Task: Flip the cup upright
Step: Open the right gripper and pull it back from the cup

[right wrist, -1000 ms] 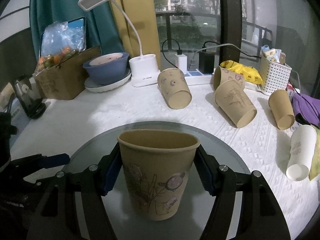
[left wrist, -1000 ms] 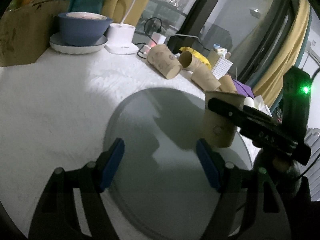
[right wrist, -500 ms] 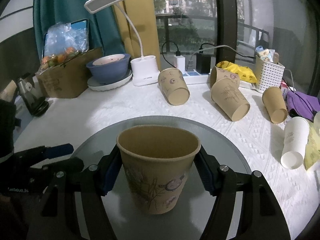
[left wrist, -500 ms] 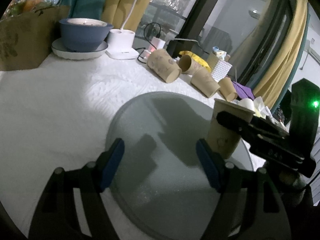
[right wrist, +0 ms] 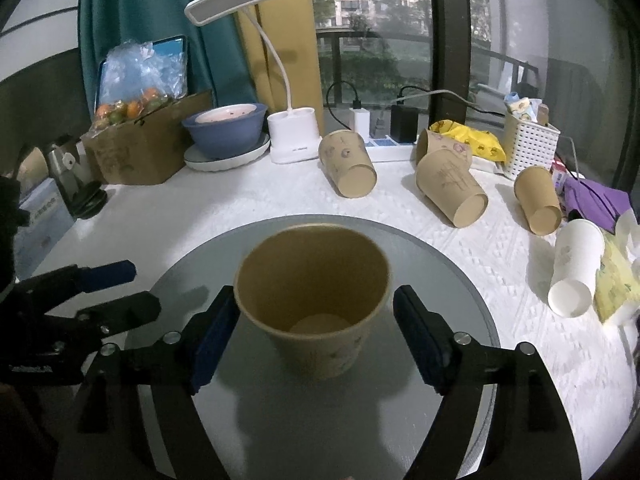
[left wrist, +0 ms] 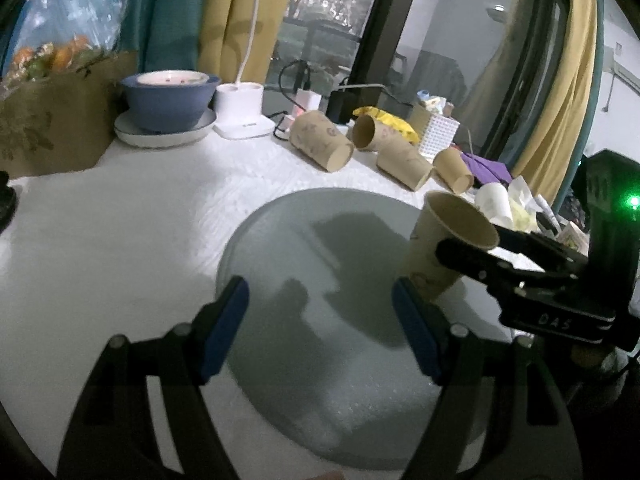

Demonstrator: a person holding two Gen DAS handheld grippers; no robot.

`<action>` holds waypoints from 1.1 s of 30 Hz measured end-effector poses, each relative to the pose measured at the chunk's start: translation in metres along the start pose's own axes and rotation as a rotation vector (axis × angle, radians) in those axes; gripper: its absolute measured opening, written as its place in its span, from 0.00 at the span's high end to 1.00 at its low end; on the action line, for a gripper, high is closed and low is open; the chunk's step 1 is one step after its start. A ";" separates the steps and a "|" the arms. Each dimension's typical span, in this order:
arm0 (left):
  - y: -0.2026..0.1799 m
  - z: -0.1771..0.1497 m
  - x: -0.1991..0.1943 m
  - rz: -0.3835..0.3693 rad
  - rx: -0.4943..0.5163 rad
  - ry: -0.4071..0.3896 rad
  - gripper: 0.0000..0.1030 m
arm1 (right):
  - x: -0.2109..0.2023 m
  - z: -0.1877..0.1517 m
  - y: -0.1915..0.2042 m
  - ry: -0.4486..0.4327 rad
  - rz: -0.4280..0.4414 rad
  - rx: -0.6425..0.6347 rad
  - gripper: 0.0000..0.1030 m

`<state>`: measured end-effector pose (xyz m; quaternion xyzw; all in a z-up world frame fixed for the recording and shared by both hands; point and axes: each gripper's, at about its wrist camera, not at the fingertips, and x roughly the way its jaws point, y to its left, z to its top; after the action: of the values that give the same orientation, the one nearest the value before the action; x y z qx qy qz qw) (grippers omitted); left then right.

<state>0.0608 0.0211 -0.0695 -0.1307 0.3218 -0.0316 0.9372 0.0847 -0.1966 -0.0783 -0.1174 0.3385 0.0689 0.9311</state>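
Observation:
A brown paper cup (right wrist: 314, 300) stands upright, mouth up, on the round grey mat (right wrist: 452, 280). My right gripper (right wrist: 316, 340) is open around it, with a gap between each blue pad and the cup wall. In the left wrist view the same cup (left wrist: 448, 244) stands at the mat's right side, and the right gripper's fingers (left wrist: 500, 264) flank it. My left gripper (left wrist: 320, 328) is open and empty over the mat's (left wrist: 304, 320) near side, left of the cup.
Several brown cups (right wrist: 352, 168) lie on their sides at the back, with a white cup (right wrist: 576, 276) at the right. A blue bowl (right wrist: 226, 128), desk lamp (right wrist: 292, 136), cardboard box (right wrist: 140, 148) and white basket (right wrist: 528, 144) line the far edge.
The right gripper's pads have opened away from the cup, which now stands free on the mat. Both cameras have risen and pulled back, looking more down into the cup.

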 end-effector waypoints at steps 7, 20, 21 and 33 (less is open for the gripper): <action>-0.019 0.000 -0.030 0.048 0.042 -0.058 0.26 | -0.031 0.000 0.001 -0.058 0.015 0.012 0.21; -0.060 0.012 -0.085 0.109 0.157 -0.220 0.12 | -0.095 -0.005 0.006 -0.151 0.008 0.043 0.21; -0.063 0.013 -0.089 0.109 0.160 -0.231 0.11 | -0.100 -0.005 0.006 -0.160 0.005 0.042 0.21; -0.094 0.022 -0.124 0.132 0.224 -0.329 0.11 | -0.157 0.004 -0.001 -0.271 -0.030 0.038 0.21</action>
<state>-0.0219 -0.0470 0.0458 -0.0075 0.1670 0.0162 0.9858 -0.0318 -0.2043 0.0264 -0.0946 0.2089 0.0638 0.9713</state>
